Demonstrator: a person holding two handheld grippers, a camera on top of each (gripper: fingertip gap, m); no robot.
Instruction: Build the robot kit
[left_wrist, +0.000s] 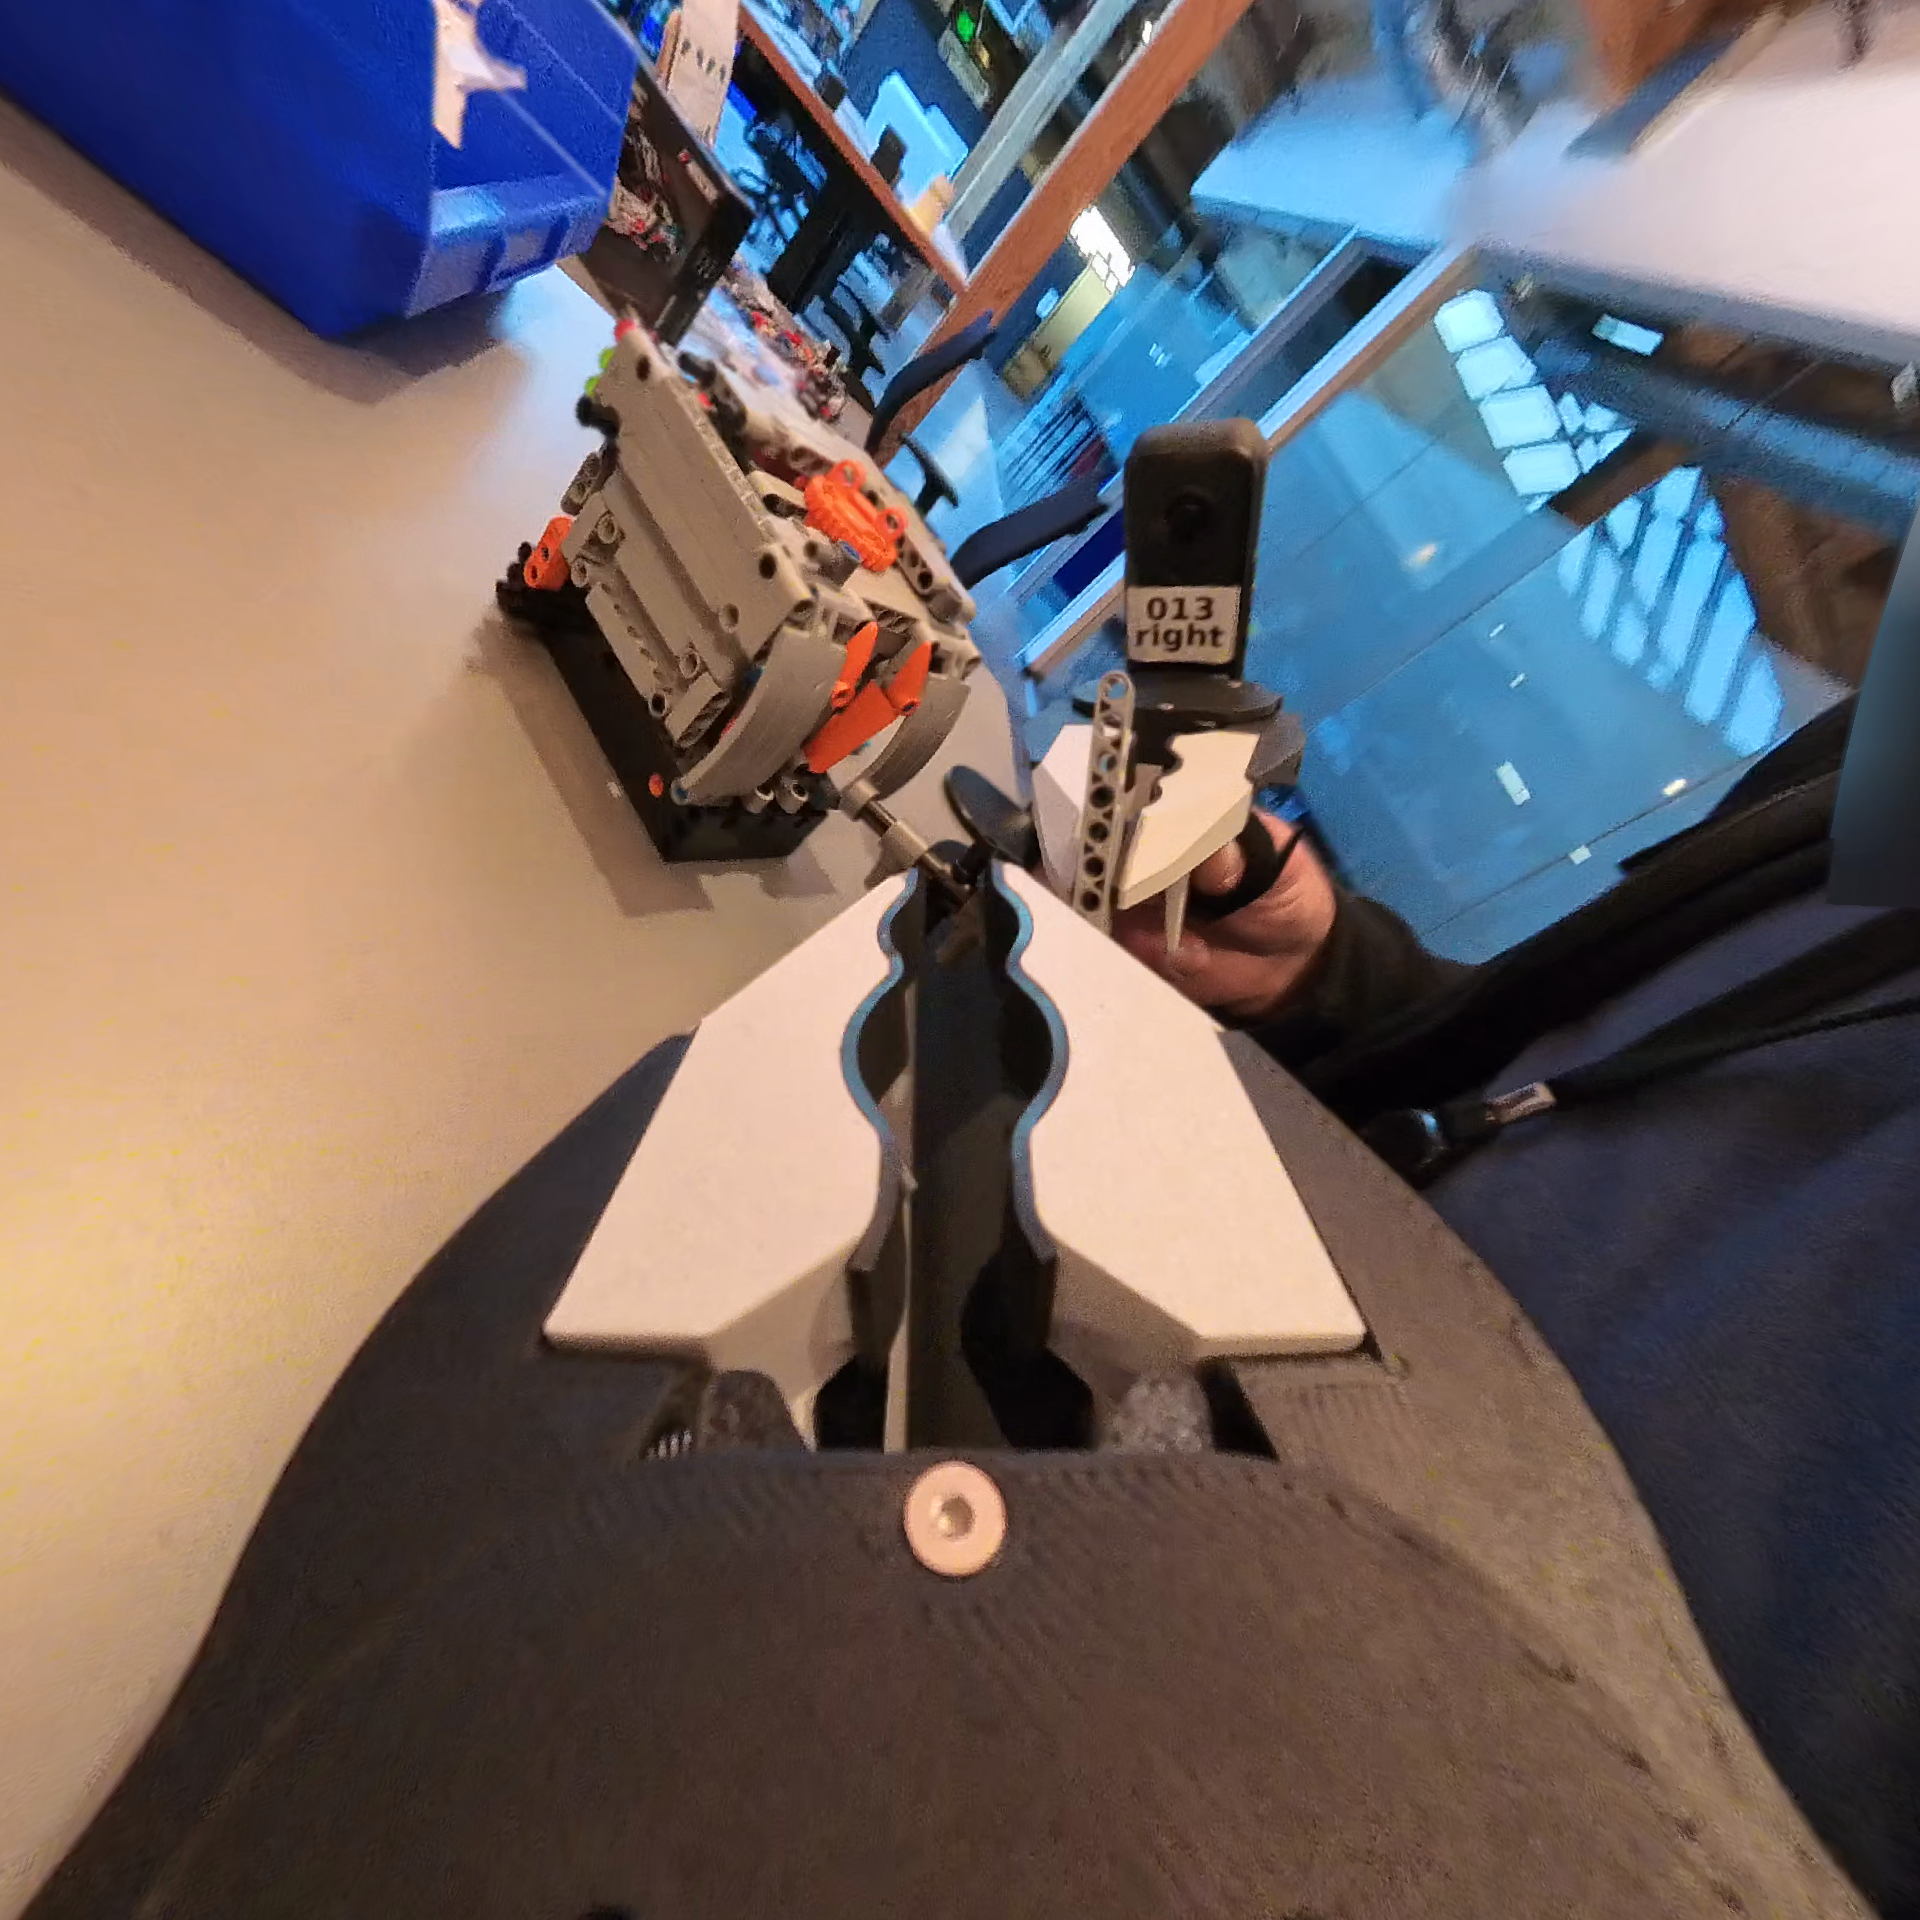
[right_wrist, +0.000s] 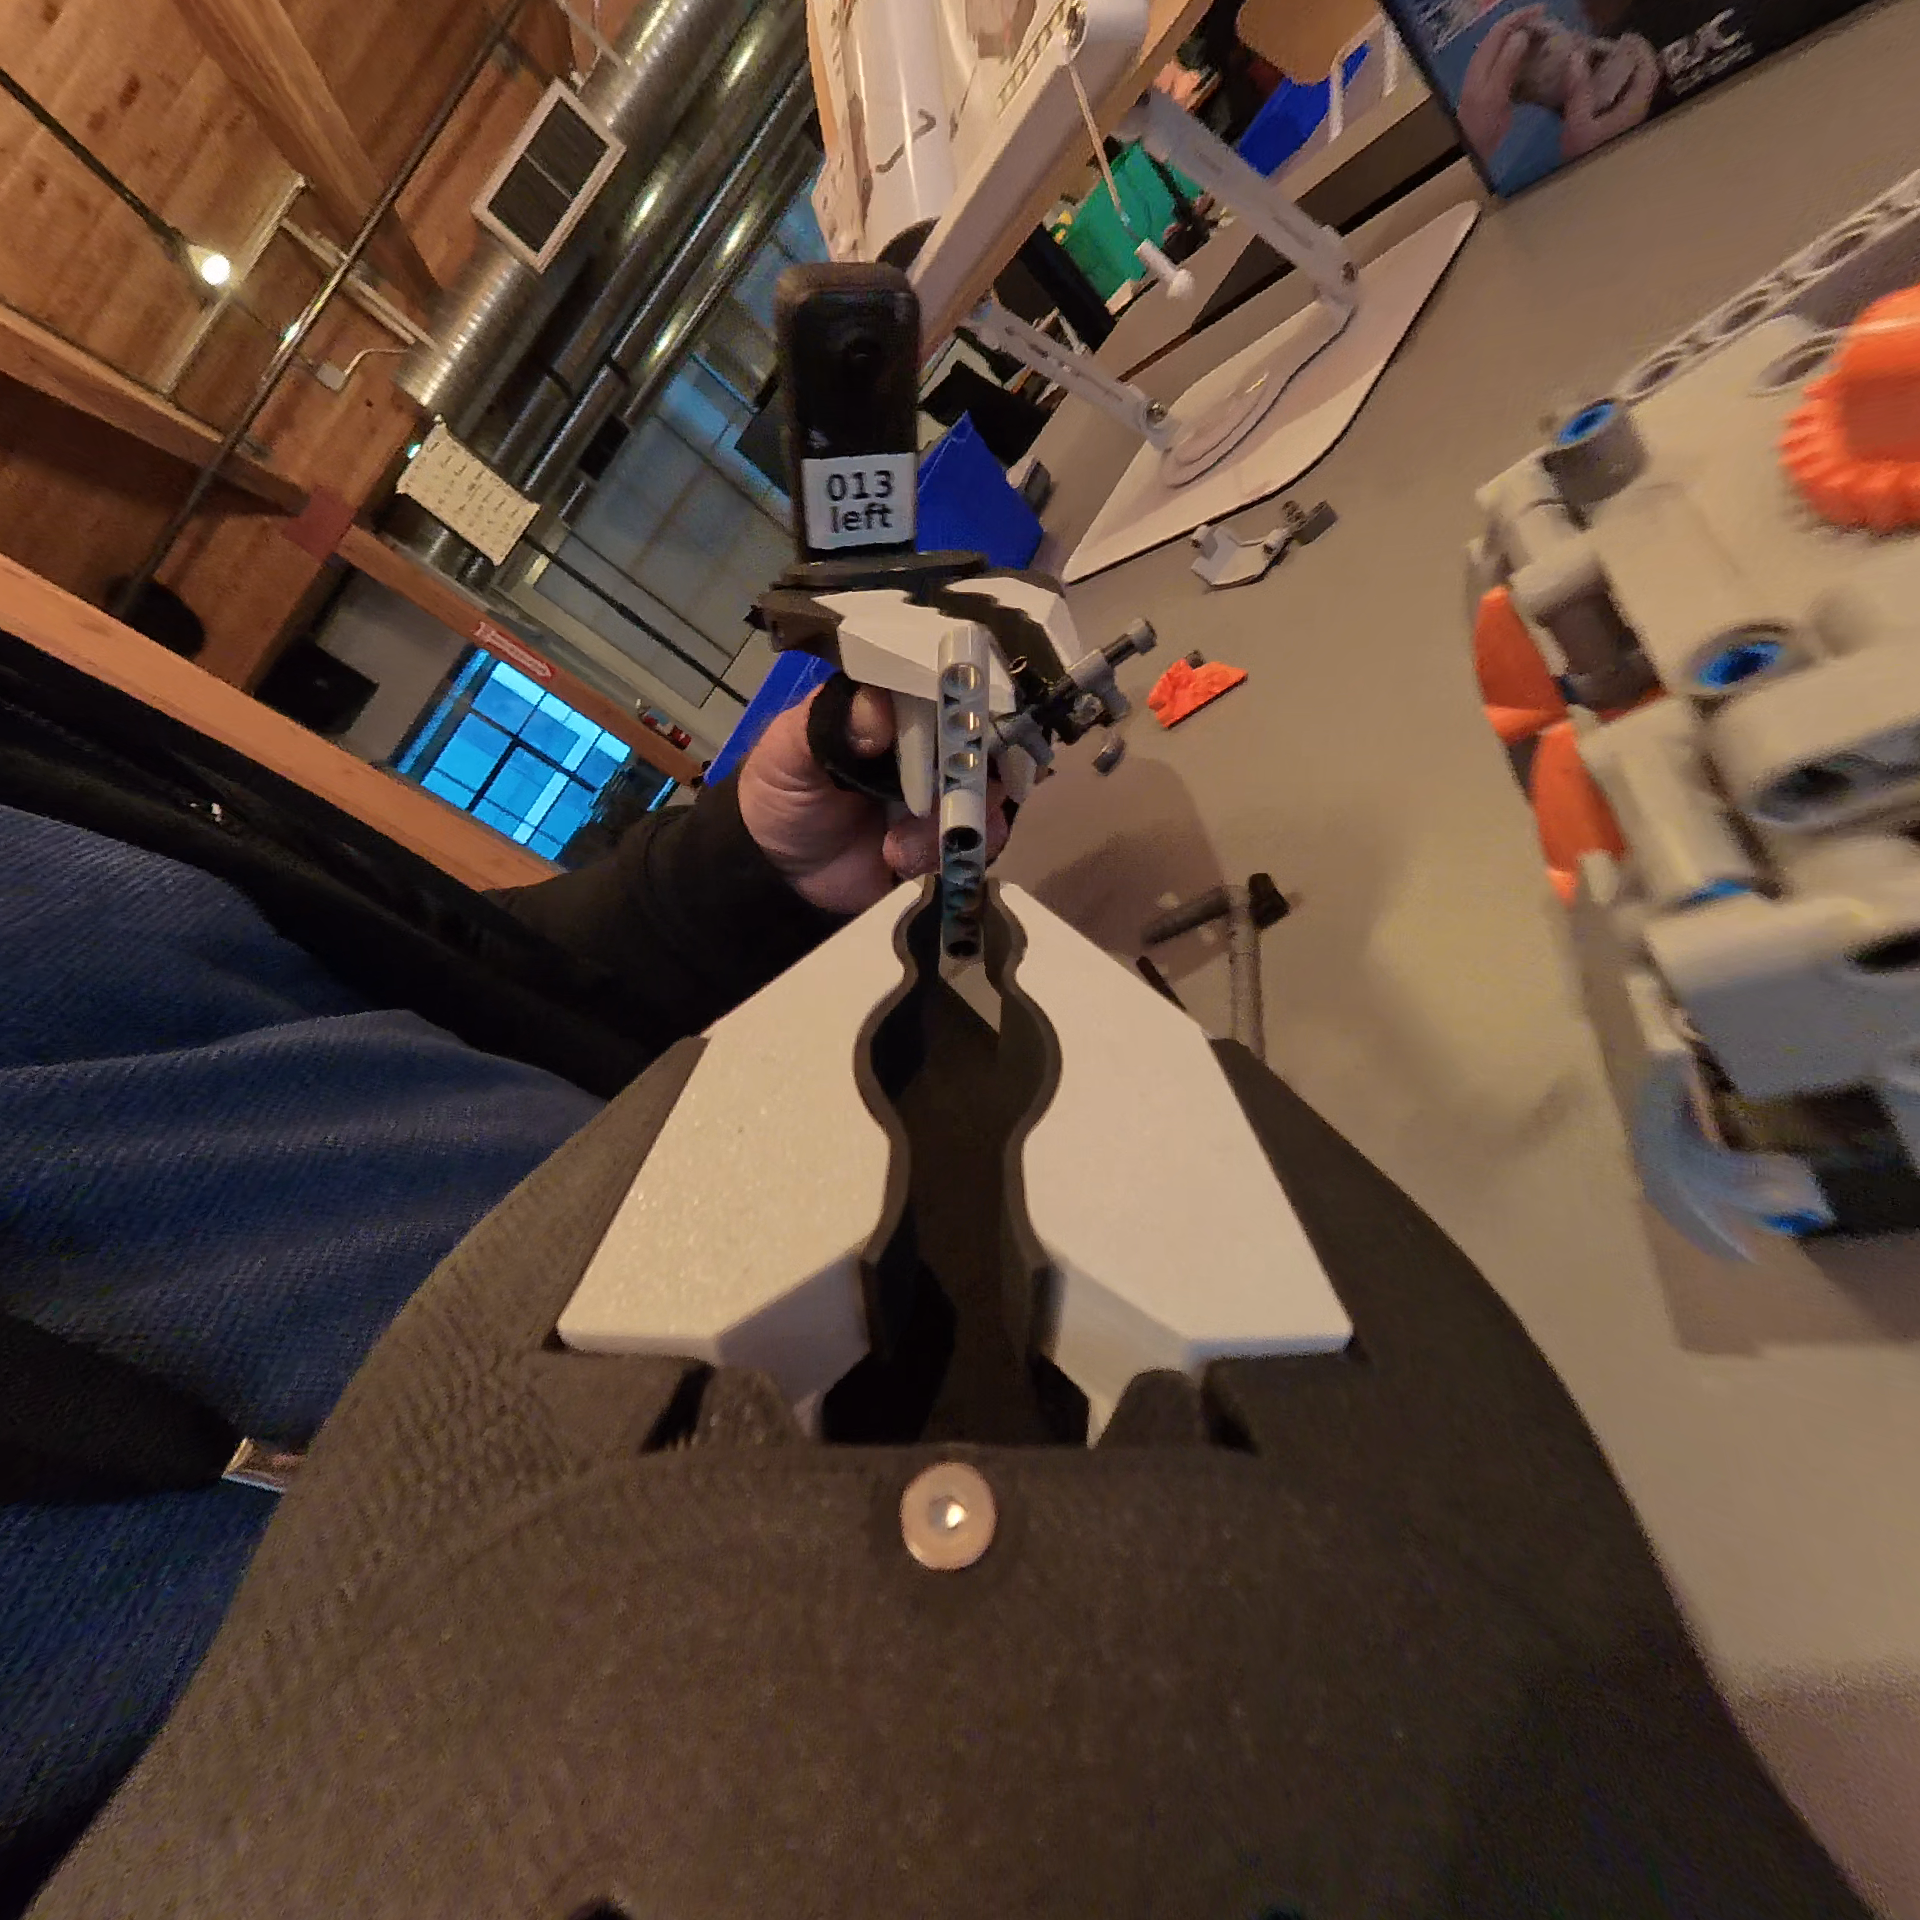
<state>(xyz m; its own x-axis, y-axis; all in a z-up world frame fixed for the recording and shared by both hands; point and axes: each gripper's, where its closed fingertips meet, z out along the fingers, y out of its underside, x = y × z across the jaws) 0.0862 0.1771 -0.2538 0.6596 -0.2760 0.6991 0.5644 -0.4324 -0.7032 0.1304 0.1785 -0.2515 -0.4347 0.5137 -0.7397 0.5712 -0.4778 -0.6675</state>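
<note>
My left gripper (left_wrist: 956, 883) is shut on a small grey and black axle assembly (left_wrist: 899, 831), which sticks out past its tips toward a grey, orange and black brick model (left_wrist: 717, 623) on the table. My right gripper (right_wrist: 961, 899) is shut on a long grey holed beam (right_wrist: 961, 748) and holds it upright in the air. The two grippers face each other closely. The right gripper (left_wrist: 1117, 883) with the beam (left_wrist: 1107, 769) shows in the left wrist view. The left gripper (right_wrist: 987, 769) with the assembly (right_wrist: 1086, 691) shows in the right wrist view. The model (right_wrist: 1714, 790) is at right, blurred.
A blue bin (left_wrist: 291, 145) stands at the table's far left. Loose on the grey table (right_wrist: 1403, 831) lie an orange piece (right_wrist: 1195, 686), a black and grey axle (right_wrist: 1236, 935) and a small white part (right_wrist: 1242, 540). A white flat board (right_wrist: 1299, 364) and a printed box (right_wrist: 1610, 73) lie beyond. There is about 5 centimeters between the tips of the two grippers.
</note>
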